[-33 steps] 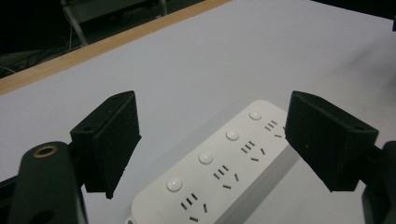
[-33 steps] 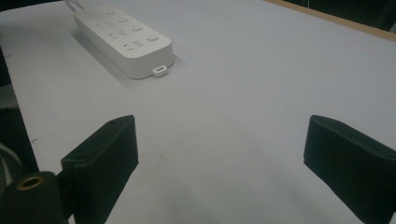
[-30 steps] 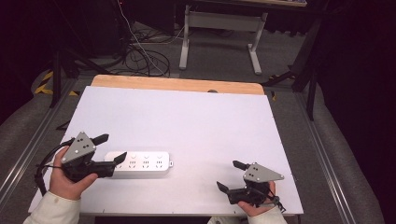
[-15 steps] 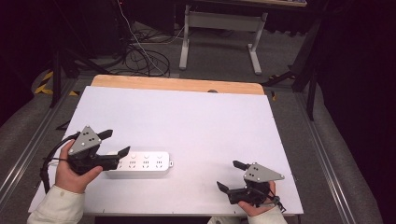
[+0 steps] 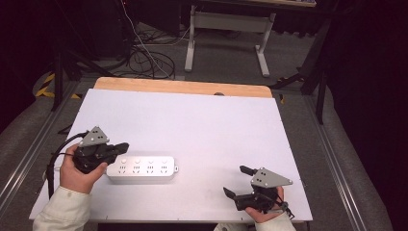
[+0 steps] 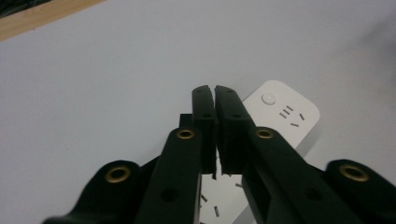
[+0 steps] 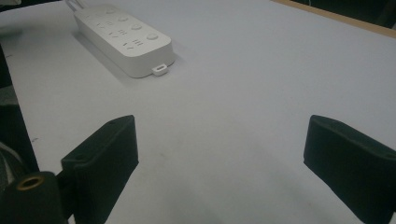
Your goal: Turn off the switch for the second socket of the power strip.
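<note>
A white power strip (image 5: 142, 168) with several sockets lies flat on the white tabletop (image 5: 202, 120), near its front left. My left gripper (image 5: 124, 145) hovers over the strip's left end with its jaws pressed together. In the left gripper view the shut left gripper (image 6: 215, 93) holds nothing visible, and the power strip (image 6: 285, 109) with its round button lies just below and to the right. My right gripper (image 5: 235, 180) rests near the front right edge, open. In the right gripper view the right gripper (image 7: 219, 144) frames bare table, with the power strip (image 7: 123, 39) farther off.
A wooden strip (image 5: 183, 86) borders the table's far edge. Beyond it, cables (image 5: 149, 57) lie on the floor beside a white desk frame (image 5: 226, 29). Grey rails (image 5: 337, 159) run along both sides of the table.
My left gripper has moved forward and right over the strip's left end, and its jaws have gone from open to shut. The right gripper has stayed put.
</note>
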Demonstrator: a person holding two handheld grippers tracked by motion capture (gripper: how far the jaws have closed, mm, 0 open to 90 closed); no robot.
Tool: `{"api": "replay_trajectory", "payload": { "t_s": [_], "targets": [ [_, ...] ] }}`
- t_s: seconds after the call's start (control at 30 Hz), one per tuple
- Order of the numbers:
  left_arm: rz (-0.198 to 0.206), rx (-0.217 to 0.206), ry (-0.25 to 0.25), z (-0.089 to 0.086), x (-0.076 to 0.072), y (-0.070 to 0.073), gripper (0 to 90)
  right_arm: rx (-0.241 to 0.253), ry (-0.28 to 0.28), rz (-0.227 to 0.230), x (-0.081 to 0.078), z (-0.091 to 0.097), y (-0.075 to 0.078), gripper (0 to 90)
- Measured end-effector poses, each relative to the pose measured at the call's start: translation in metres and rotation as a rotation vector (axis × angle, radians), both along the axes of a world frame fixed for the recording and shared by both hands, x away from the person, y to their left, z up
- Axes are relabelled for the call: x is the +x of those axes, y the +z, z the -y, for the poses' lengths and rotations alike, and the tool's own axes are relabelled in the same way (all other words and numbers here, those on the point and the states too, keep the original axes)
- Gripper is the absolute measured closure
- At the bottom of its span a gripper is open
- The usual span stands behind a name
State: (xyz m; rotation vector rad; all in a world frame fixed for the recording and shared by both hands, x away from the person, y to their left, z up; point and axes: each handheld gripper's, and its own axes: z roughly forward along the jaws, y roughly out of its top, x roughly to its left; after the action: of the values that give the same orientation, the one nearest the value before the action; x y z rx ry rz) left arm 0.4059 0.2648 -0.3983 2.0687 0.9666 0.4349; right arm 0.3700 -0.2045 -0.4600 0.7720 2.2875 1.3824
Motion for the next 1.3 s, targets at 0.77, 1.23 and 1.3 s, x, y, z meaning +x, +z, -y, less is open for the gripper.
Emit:
{"api": "replay_trajectory", "payload": {
  "t_s": [0.77, 1.23, 1.3],
  "targets": [
    [-0.129, -0.019, -0.044, 0.018, 0.019, -0.024, 90.0, -0.001, 0.009, 0.001, 0.000, 0.000, 0.000, 10.6],
    [-0.160, 0.090, -0.015, 0.028, 0.027, -0.039, 90.0, -0.001, 0.016, -0.001, 0.000, 0.000, 0.000, 10.6],
    [-0.163, 0.105, -0.012, 0.030, 0.028, -0.041, 90.0, -0.001, 0.015, -0.001, 0.000, 0.000, 0.000, 10.6]
  ]
}}
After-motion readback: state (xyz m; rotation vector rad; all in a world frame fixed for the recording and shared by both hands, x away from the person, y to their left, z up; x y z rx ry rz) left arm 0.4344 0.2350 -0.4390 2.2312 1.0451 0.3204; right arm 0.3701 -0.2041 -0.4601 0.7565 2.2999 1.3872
